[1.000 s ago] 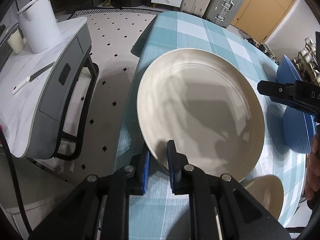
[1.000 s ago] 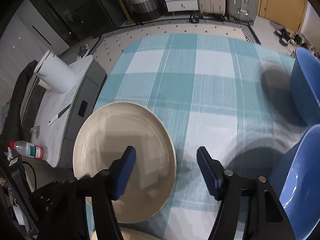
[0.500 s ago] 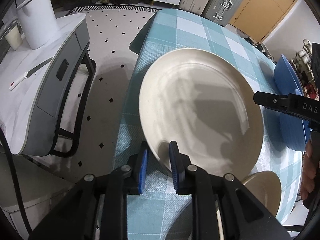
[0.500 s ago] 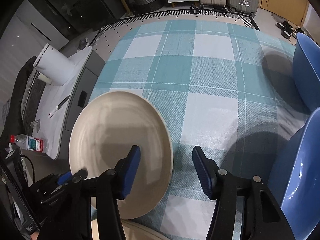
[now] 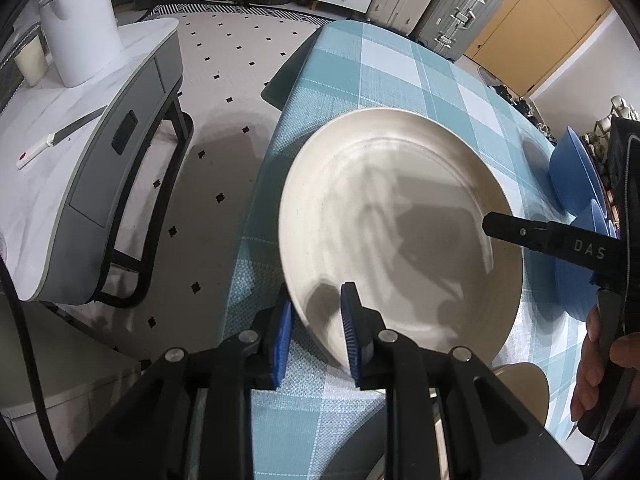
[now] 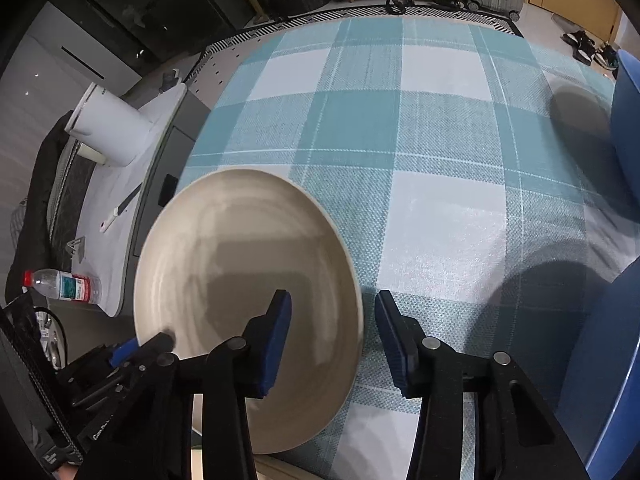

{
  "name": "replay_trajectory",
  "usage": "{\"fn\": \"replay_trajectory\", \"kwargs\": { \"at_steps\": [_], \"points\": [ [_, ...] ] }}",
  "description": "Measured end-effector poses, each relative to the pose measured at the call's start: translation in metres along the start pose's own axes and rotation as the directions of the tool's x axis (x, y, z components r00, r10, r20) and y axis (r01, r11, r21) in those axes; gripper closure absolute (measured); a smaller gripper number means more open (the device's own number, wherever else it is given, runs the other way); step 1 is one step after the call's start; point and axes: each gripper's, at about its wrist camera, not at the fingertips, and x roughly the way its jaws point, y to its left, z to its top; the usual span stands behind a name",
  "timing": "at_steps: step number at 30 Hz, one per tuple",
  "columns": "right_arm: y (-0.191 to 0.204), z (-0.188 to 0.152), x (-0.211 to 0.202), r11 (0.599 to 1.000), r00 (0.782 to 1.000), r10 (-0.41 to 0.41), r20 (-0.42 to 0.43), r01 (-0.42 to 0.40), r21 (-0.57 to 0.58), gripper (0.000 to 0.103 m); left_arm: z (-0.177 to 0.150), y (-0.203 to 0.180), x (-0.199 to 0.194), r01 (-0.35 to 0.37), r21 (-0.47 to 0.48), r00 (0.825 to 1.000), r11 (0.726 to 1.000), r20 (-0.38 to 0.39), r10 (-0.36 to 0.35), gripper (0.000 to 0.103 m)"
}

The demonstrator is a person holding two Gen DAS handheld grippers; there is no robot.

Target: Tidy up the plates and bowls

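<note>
A large cream plate (image 5: 400,232) sits near the left edge of the checked tablecloth (image 6: 440,120). My left gripper (image 5: 318,332) straddles its near rim, one pad over the plate and one outside. Its jaws are opening and the pads look slack on the rim. My right gripper (image 6: 333,304) straddles the plate's (image 6: 240,272) right rim. Its jaws are closing, with a gap still showing beside the rim. One of its fingers (image 5: 520,232) reaches over the plate in the left wrist view. Two blue bowls (image 5: 576,176) (image 6: 608,360) stand at the right.
A smaller cream dish (image 5: 520,384) lies partly under the plate at the near edge. Left of the table stands a grey side table (image 5: 100,160) with a white kettle (image 5: 80,20) and a knife. A water bottle (image 6: 60,284) lies there too. A person's hand (image 5: 600,360) holds the right gripper.
The left gripper's pads have spread a little wider on the plate's rim. The right gripper has come down and its jaws have narrowed around the plate's right rim.
</note>
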Motion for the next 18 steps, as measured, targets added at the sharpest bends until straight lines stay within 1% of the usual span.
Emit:
{"fn": "replay_trajectory", "kwargs": {
  "at_steps": [4, 7, 10, 12, 14, 16, 18],
  "points": [
    [-0.0034, 0.0002, 0.0043, 1.0, 1.0, 0.0, -0.004, 0.0, 0.008, 0.065, 0.0007, 0.001, 0.0012, 0.006, -0.005, 1.0, 1.0, -0.003, -0.006, 0.081],
    [-0.0042, 0.0, 0.0062, 0.999, 1.0, 0.028, 0.0, -0.028, 0.015, 0.068, 0.0008, -0.0001, 0.0021, 0.001, 0.0, 1.0, 1.0, 0.0, -0.001, 0.081],
    [-0.0034, -0.0017, 0.0063, 0.999, 0.999, 0.033, 0.011, -0.033, 0.007, 0.074, 0.001, -0.0003, 0.0016, 0.003, 0.004, 1.0, 1.0, 0.005, -0.003, 0.081],
    [-0.0013, -0.0039, 0.0057, 1.0, 0.999, 0.022, 0.023, -0.022, -0.009, 0.076, 0.0004, -0.0007, 0.0015, 0.015, 0.008, 1.0, 1.0, 0.01, -0.015, 0.081],
    [0.0032, -0.007, 0.0054, 0.999, 0.999, -0.014, 0.044, 0.015, -0.037, 0.081, -0.0003, -0.0025, 0.0011, 0.001, 0.023, 1.0, 1.0, 0.02, -0.002, 0.081],
    [0.005, -0.0086, 0.0066, 0.998, 0.998, -0.032, 0.057, 0.035, -0.054, 0.084, -0.0004, -0.0024, 0.0008, -0.007, 0.026, 1.0, 1.0, 0.024, 0.006, 0.081],
    [0.0028, -0.0084, 0.0064, 0.998, 0.998, -0.024, 0.061, 0.028, -0.05, 0.087, 0.0002, -0.0009, 0.0001, -0.002, 0.015, 1.0, 1.0, 0.026, 0.002, 0.081]
  ]
}}
